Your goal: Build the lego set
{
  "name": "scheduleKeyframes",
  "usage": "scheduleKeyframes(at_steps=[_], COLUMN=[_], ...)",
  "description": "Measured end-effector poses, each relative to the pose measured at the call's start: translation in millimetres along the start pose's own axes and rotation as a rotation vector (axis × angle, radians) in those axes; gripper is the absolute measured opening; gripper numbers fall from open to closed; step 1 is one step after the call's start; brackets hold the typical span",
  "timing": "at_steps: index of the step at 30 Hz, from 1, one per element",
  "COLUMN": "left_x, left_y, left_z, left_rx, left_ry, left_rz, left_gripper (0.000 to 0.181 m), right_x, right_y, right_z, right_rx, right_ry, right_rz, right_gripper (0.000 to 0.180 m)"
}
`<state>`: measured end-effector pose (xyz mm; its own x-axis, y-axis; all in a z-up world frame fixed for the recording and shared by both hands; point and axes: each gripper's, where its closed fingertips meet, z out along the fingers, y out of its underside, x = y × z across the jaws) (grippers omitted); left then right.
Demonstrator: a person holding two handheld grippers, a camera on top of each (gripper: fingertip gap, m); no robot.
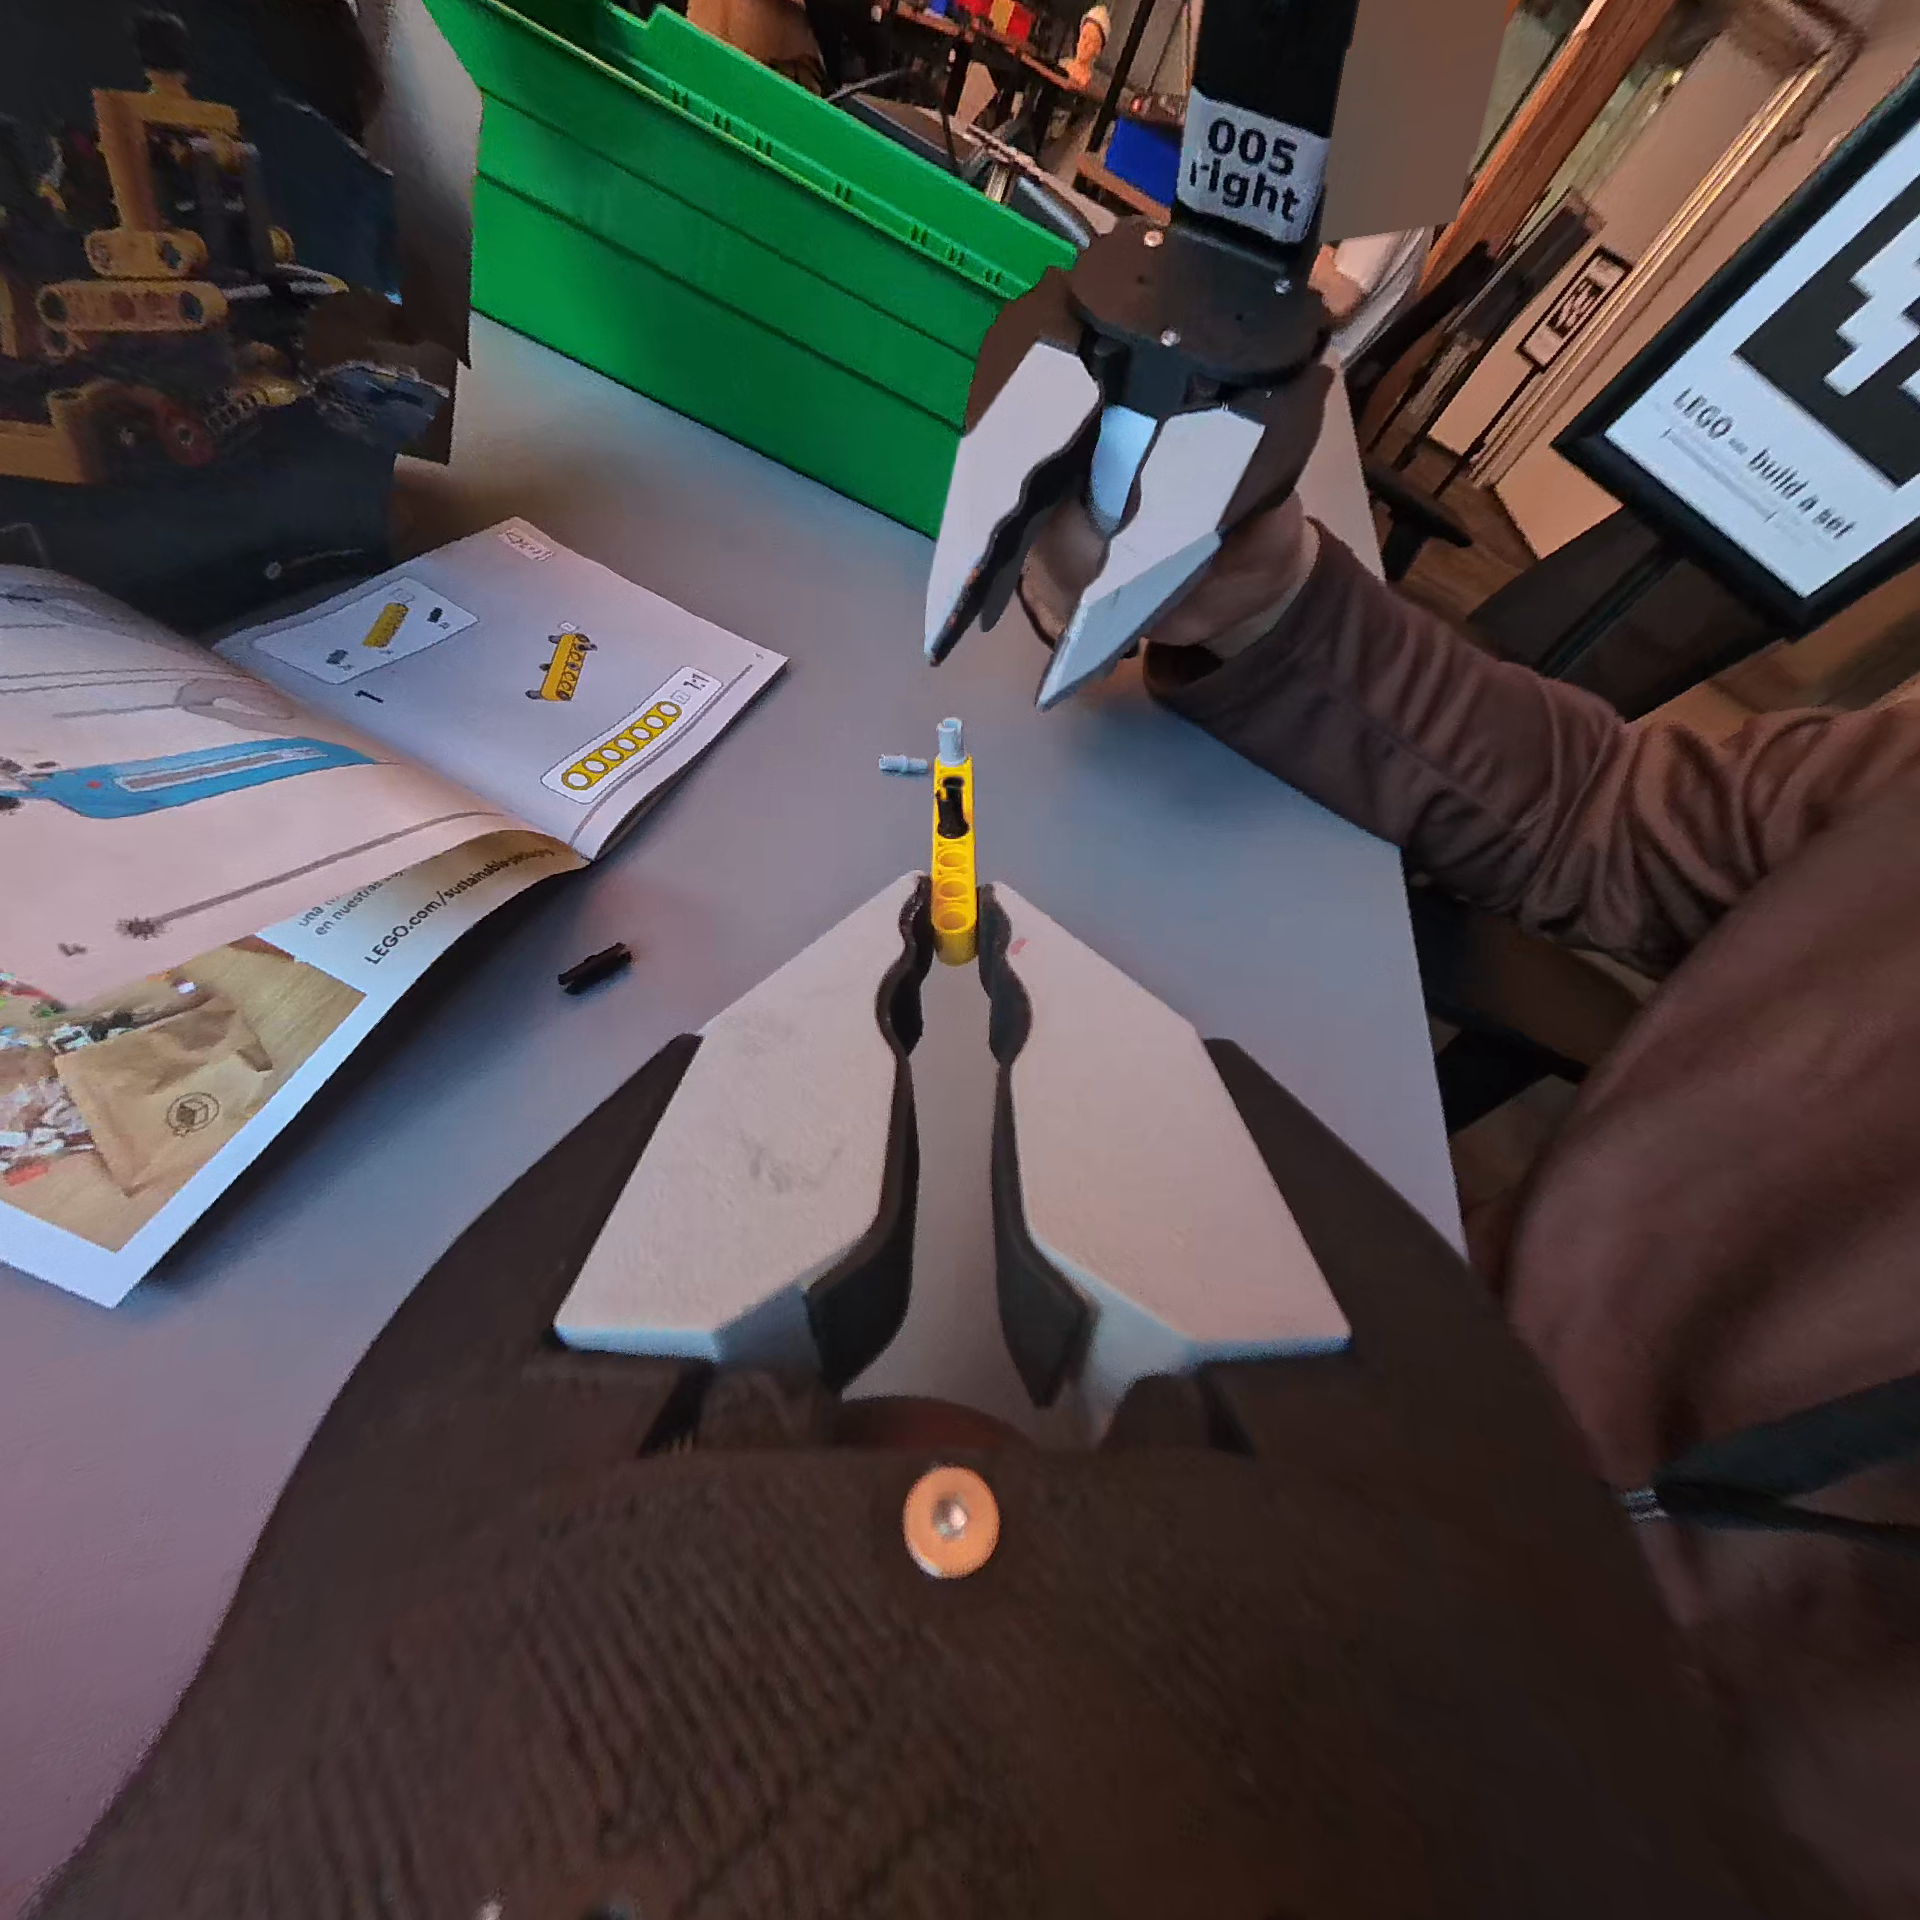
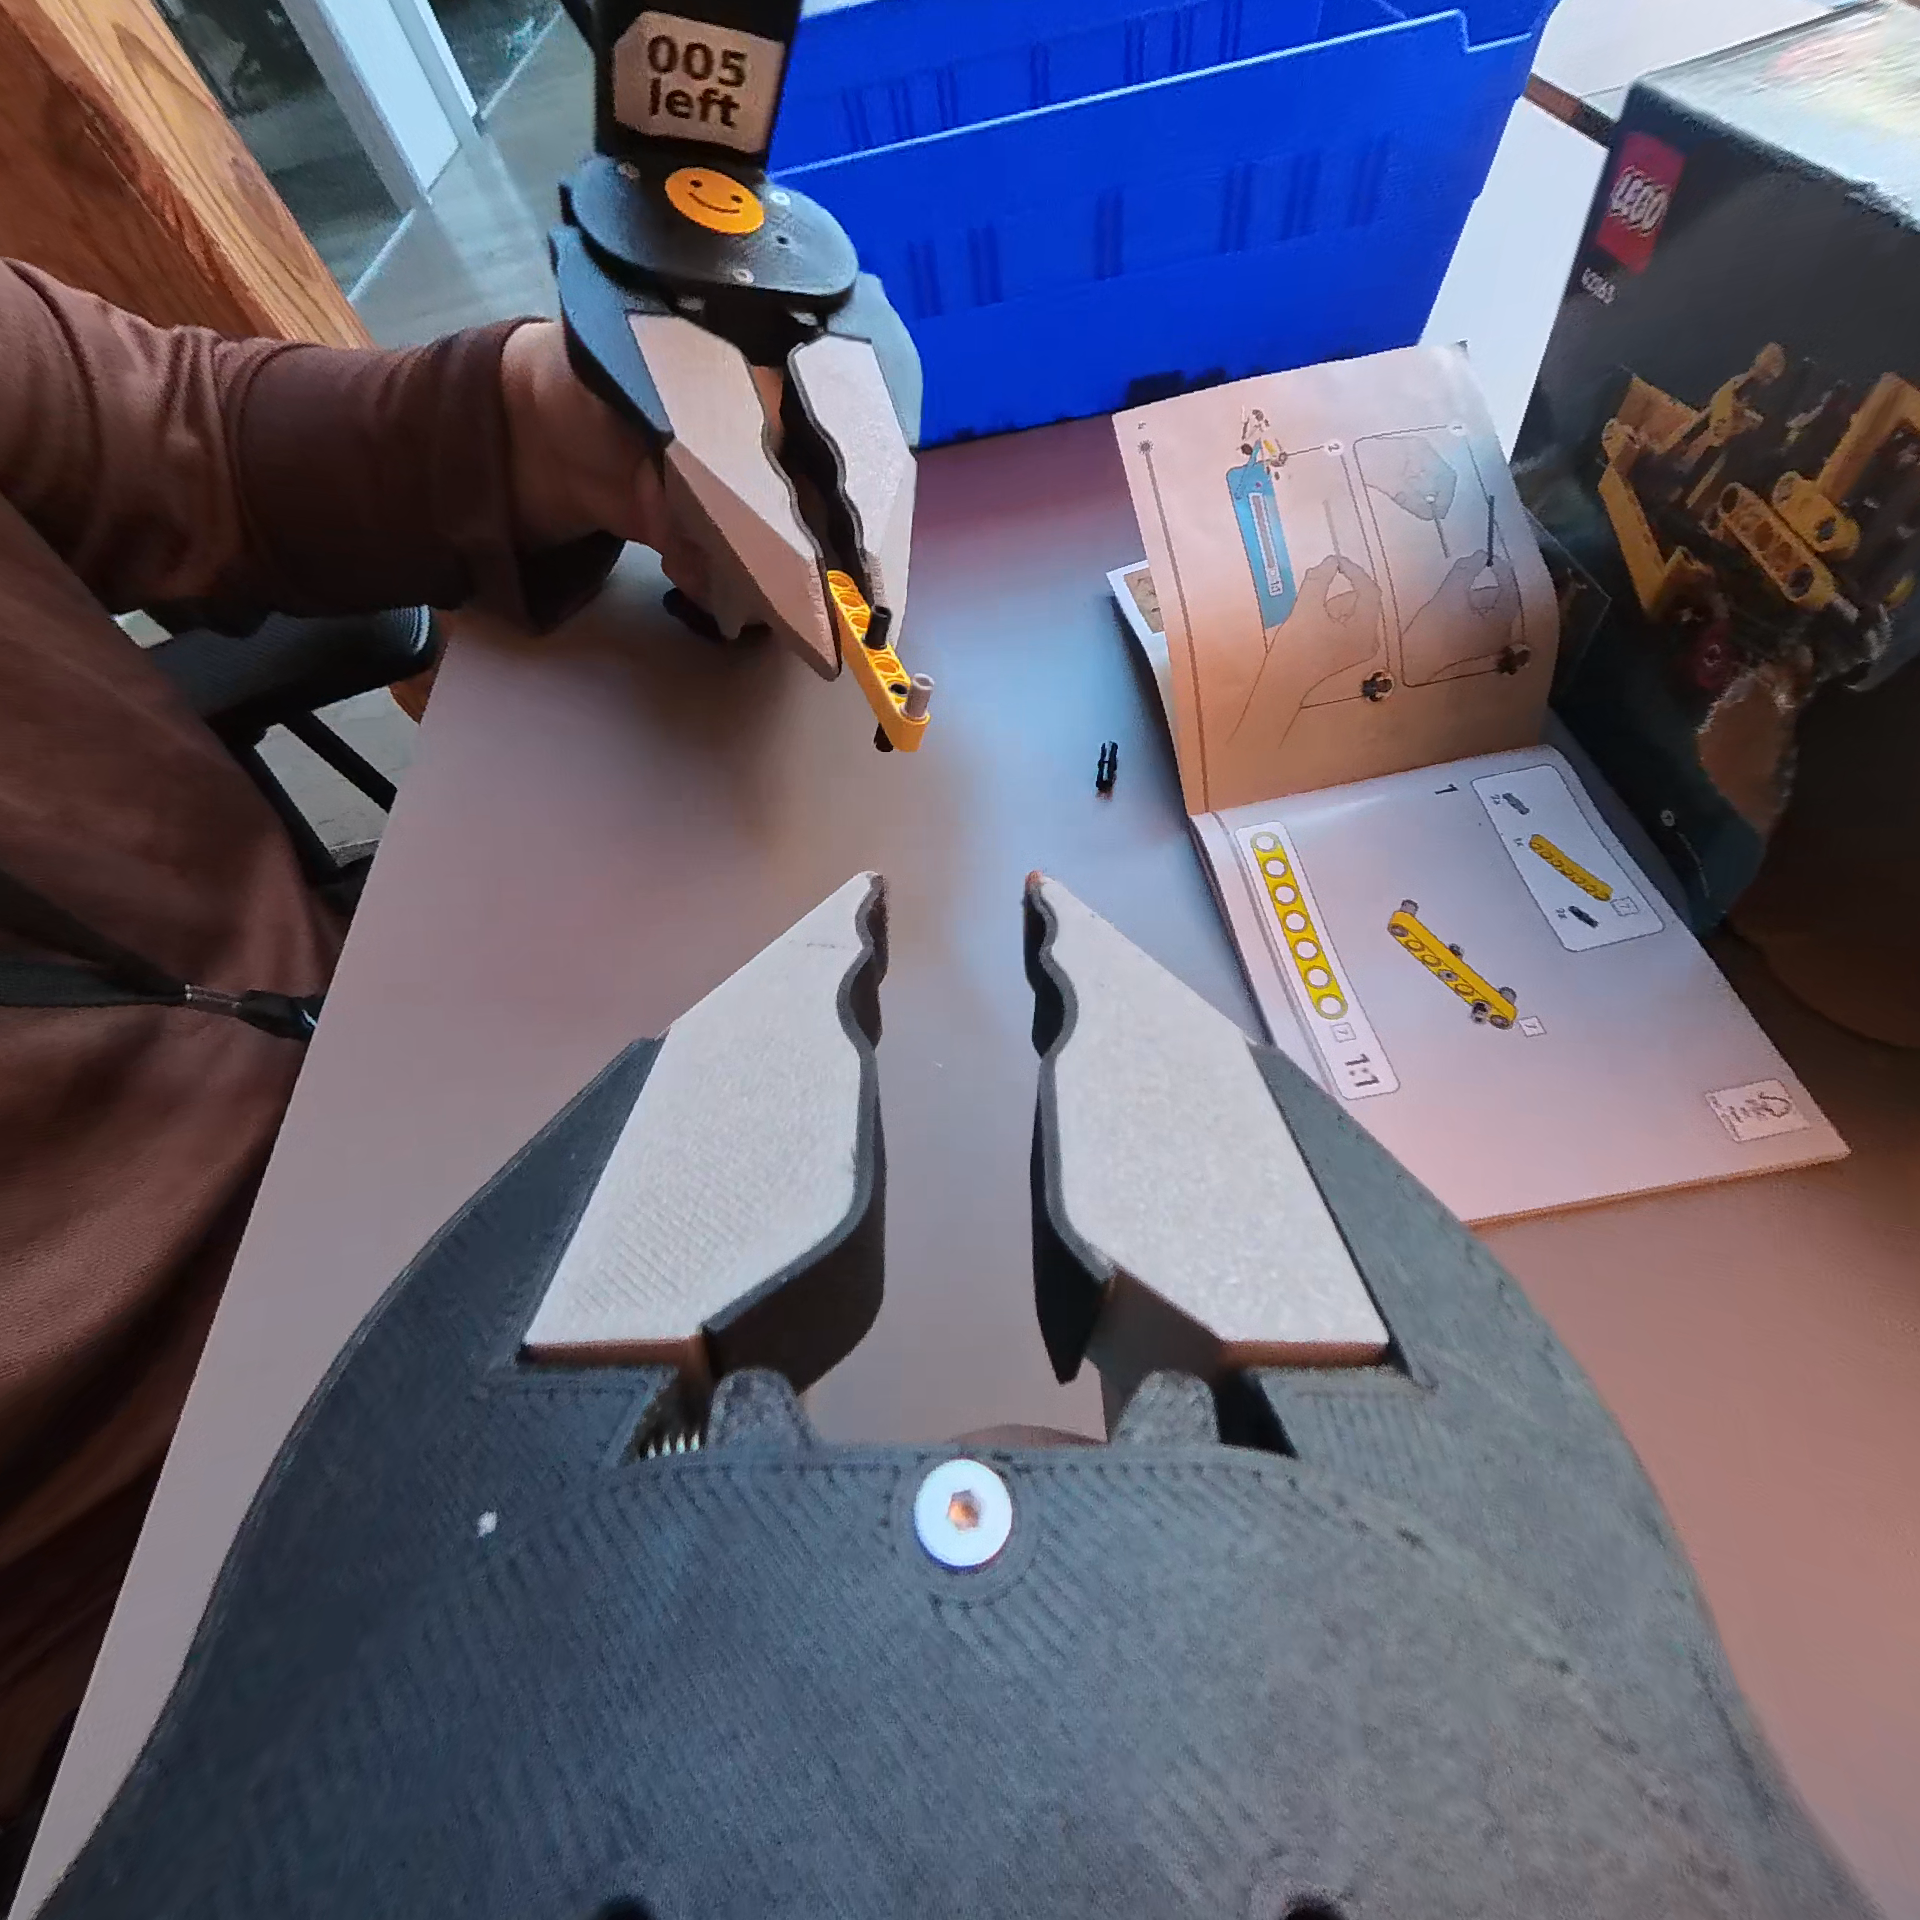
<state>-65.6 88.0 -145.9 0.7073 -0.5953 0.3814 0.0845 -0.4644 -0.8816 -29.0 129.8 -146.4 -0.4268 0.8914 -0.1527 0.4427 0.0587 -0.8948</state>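
My left gripper [image 1: 951,899] is shut on the near end of a yellow holed beam [image 1: 953,831] and holds it above the grey table [image 1: 1143,883]. A black pin [image 1: 950,810] sits in the beam and a grey pin [image 1: 949,738] sticks out of its far end. A loose grey pin [image 1: 902,764] lies on the table by the beam's tip. A loose black pin [image 1: 594,966] lies near the booklet. My right gripper [image 2: 956,883] is open and empty, hovering just beyond the beam [image 2: 878,665]; it also shows in the left wrist view [image 1: 992,675].
The open instruction booklet [image 1: 312,779] [image 2: 1455,935] lies beside the work spot, with the set's box [image 2: 1714,416] behind it. A green bin [image 1: 727,260] and a blue bin [image 2: 1143,208] stand at the table's far edges. A framed sign [image 1: 1766,416] stands off the table. Across from one pair of fingers to the other is roughly 7 cm. It is some 7 cm from my right tips to the loose grey pin [image 1: 902,764].
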Motion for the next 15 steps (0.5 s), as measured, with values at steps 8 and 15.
scheduleKeyframes(at_steps=[8,15], left_x=[3,13], left_y=[-1,-2], left_z=[0,1], left_rx=[0.011,0.016], left_ry=[0.05,0.054], left_rz=[-0.072,0.048], left_gripper=[0.005,0.005], right_x=[-1,-5], right_y=[2,-2], right_z=[1,0], right_rx=[-0.017,0.008], right_ry=[0.004,-0.022], right_rz=[-0.016,-0.015], right_gripper=[0.023,0.023])
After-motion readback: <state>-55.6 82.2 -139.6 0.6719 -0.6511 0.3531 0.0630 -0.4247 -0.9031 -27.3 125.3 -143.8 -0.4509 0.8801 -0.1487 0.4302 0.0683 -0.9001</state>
